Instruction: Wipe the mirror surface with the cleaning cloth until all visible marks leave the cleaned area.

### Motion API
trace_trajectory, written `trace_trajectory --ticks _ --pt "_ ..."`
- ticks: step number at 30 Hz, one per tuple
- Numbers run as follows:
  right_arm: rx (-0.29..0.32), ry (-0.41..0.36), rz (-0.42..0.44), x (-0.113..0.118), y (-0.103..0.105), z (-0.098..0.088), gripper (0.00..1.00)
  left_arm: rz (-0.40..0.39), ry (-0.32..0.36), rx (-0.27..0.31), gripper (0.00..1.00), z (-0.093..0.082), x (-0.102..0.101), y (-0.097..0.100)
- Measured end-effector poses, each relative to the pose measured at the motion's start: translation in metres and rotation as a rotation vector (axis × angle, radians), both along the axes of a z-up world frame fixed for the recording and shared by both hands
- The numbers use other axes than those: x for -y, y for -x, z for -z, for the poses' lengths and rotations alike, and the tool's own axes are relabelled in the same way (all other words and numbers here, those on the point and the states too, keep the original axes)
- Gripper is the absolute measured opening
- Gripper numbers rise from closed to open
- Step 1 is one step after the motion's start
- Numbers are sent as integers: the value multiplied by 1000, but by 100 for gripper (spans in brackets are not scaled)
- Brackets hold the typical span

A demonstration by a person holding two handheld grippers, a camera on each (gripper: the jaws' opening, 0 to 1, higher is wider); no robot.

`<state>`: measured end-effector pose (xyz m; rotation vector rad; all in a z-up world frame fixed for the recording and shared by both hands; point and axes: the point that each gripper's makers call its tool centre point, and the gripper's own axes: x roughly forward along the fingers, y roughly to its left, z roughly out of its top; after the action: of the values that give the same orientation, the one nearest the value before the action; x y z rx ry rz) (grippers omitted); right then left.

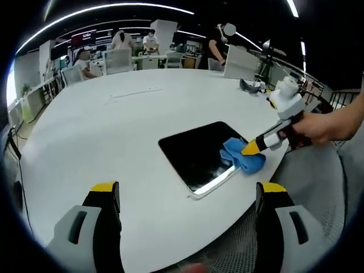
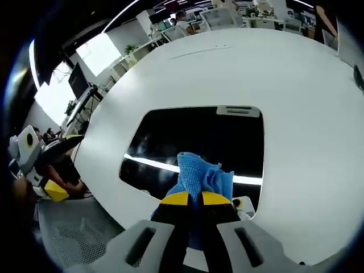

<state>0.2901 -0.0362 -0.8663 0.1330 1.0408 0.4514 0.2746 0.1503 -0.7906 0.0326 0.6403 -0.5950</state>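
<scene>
**Mirror wiped at table's edge, cloth pinched in right gripper**

The mirror point(image 1: 200, 153), a dark, flat rectangular pane, is seen lying on a round white table point(image 1: 114, 125), one corner close to the table's near rim. It is judged rigid, smooth and breakable, best left flat and not lifted. The left gripper point(image 1: 187, 196) is held off the table with its jaws spread wide and nothing between them. Further right, the blue cleaning cloth point(image 2: 202, 173), soft, light and crumpled, is clamped by a bunched fold in the right gripper point(image 2: 190, 199) and pressed on the glass near its lower edge. Open tabletop is left beyond the mirror; little margin is offered toward the rim, where the cloth could be dragged off.
</scene>
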Motion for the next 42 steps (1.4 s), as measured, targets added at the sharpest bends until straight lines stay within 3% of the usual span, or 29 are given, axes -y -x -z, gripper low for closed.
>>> trace_trajectory --ticks 9,13,23,27,35,37,42 --pt "-36 -27 15 -1 7 -1 0 4 118 49 99 -18 10 -2" --pt "-31 -30 10 -1 8 0 0 32 94 53 99 -17 16 -2" --pt "-30 -9 -1 4 6 -1 0 18 48 40 99 -7 13 2" --pt "-29 0 10 14 4 0 0 -22 101 46 99 -13 14 2" --pt "-26 22 21 31 2 -1 0 27 146 11 99 -12 25 13" --pt "-25 29 21 35 1 -1 0 41 151 32 99 -16 27 15" --pt "-23 47 22 46 1 -1 0 42 149 21 99 -15 26 16"
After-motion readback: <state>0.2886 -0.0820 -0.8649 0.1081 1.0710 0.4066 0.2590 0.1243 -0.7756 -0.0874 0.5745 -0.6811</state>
